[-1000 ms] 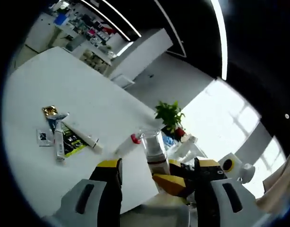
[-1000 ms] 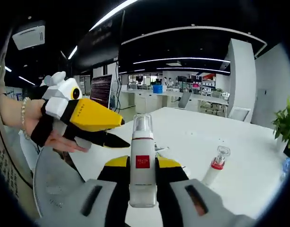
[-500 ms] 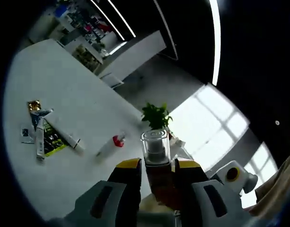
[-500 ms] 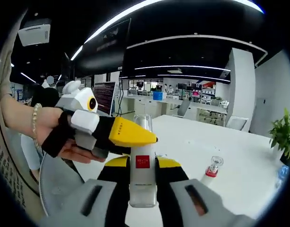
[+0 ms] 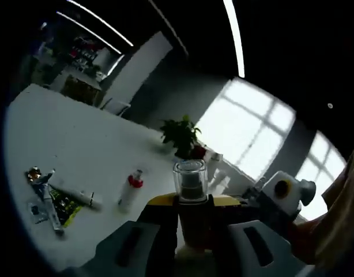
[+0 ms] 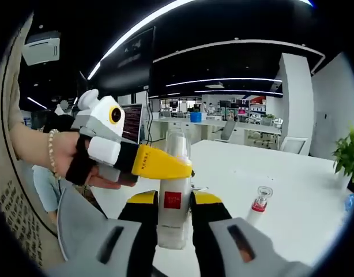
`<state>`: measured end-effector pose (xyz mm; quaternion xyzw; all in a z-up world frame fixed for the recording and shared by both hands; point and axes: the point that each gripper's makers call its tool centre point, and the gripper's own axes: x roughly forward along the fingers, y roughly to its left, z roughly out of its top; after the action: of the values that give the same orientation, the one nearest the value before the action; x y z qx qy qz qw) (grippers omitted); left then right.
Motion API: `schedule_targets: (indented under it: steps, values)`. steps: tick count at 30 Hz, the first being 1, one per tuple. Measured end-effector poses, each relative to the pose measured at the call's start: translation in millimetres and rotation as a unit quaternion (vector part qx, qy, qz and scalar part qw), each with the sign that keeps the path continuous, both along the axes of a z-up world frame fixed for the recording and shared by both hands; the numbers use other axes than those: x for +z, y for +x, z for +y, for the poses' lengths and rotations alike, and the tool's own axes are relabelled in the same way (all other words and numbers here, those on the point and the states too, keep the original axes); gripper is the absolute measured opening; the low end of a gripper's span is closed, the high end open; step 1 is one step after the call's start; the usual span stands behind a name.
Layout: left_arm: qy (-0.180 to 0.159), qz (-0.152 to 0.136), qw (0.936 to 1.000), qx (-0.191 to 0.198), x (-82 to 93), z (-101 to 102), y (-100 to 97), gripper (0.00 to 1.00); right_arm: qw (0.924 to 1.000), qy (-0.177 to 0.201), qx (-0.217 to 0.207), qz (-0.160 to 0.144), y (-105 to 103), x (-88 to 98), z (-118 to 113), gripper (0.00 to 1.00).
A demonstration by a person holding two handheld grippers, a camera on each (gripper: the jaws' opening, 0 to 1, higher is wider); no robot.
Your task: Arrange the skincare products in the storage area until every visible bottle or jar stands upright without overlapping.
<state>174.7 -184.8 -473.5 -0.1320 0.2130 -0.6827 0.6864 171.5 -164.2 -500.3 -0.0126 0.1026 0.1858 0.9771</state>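
Note:
A white pump bottle (image 6: 172,222) with a red label and a clear cap (image 5: 190,176) is held in the air above the white table (image 6: 292,173). My right gripper (image 6: 174,202) is shut on its body. My left gripper (image 5: 191,202) is shut on its neck just under the cap. In the right gripper view the left gripper (image 6: 180,167) comes in from the left, its yellow jaw lying across the bottle's neck. A small bottle with a red collar (image 6: 258,208) stands on the table off to the right, also seen as that small bottle (image 5: 130,190) in the left gripper view.
Tubes and sachets (image 5: 53,199) lie in a loose heap on the table's left part. A potted plant (image 5: 180,133) stands at the far edge by the windows. A person's hand (image 6: 59,161) holds the left gripper. Office desks fill the background.
The left gripper came in over the bottle held by the right gripper and its jaws closed from wide apart onto the bottle's neck. The right gripper kept its hold.

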Motion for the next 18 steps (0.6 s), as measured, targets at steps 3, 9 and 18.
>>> schedule_targets:
  steps: [3,9,18]
  values:
    - [0.009,-0.060,0.9959,-0.068,10.4,-4,-13.0,0.16,0.9993,0.014,0.035,-0.008,-8,8.1,-1,0.24]
    - [0.007,-0.127,0.9783,-0.164,29.8,-5,-28.2,0.16,0.9932,0.028,0.113,-0.011,-18,26.4,-1,0.23]
    - [-0.002,-0.184,0.9503,-0.251,42.0,-13,-45.5,0.16,0.9839,0.006,0.178,-0.007,-20,35.6,-2,0.24]
